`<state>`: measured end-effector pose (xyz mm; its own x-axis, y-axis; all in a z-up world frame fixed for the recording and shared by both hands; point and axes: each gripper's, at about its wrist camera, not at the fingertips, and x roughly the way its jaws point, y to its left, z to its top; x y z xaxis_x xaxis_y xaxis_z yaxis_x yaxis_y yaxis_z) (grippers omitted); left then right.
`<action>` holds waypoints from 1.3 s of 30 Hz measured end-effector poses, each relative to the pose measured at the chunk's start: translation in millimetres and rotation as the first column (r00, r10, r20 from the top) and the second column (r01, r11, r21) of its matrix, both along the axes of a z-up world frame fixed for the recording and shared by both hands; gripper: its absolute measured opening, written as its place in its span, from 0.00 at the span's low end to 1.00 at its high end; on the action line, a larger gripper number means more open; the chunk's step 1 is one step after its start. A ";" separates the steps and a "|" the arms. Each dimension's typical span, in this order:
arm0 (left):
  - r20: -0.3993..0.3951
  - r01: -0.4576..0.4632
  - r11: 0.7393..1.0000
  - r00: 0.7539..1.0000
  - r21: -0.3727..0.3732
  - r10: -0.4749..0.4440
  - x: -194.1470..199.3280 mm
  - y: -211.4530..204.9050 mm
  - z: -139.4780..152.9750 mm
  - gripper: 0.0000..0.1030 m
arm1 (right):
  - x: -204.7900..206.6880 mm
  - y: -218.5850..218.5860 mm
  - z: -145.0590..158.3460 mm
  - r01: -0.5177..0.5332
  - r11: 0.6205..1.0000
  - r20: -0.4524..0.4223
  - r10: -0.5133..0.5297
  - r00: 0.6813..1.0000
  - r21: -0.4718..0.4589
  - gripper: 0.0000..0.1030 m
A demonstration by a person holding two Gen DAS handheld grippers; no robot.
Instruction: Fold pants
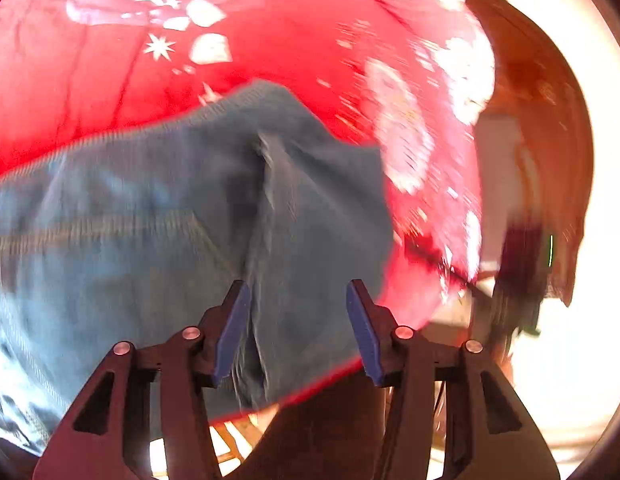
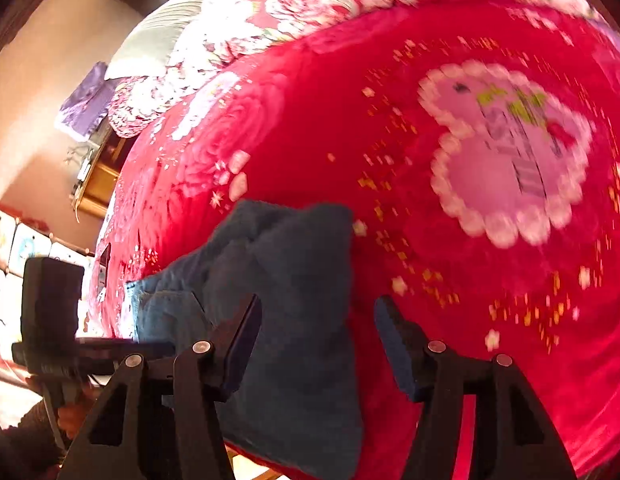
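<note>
Blue denim pants [image 1: 150, 216] lie on a red flowered blanket [image 1: 90, 80]. In the left wrist view they spread from the left edge to the middle, with a raised crease running toward me. My left gripper [image 1: 298, 292] is open above the near part of the pants, holding nothing. In the right wrist view the pants [image 2: 294, 280] lie bunched at the blanket's [image 2: 389, 160] near edge. My right gripper [image 2: 317, 308] is open just above them and empty. The left gripper's body [image 2: 50, 312] shows blurred at the far left there.
The bed's near edge runs under both grippers. A pillow [image 2: 158, 40] and a purple item [image 2: 86, 100] lie at the bed's far left corner. Wooden furniture [image 1: 537, 120] stands beside the bed on the right, with bright light behind it.
</note>
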<state>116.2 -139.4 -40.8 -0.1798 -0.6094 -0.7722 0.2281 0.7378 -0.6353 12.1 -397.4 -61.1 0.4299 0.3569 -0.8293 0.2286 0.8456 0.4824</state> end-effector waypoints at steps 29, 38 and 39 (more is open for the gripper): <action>-0.056 0.104 0.991 0.993 0.089 -0.099 -68.1 10.0 -42.1 0.23 | 64.4 30.5 -29.0 0.018 0.973 0.012 -0.016 1.000 -0.229 0.19; -0.027 0.100 0.995 0.995 -0.015 -0.100 -54.0 97.4 -4.2 0.25 | 19.1 83.7 27.2 -0.080 0.966 0.144 0.118 0.983 -0.245 0.45; -0.030 0.061 0.998 0.998 -0.033 -0.062 -43.5 119.5 -2.8 0.27 | 16.5 102.7 27.7 -0.128 0.960 0.151 0.169 0.974 -0.247 0.45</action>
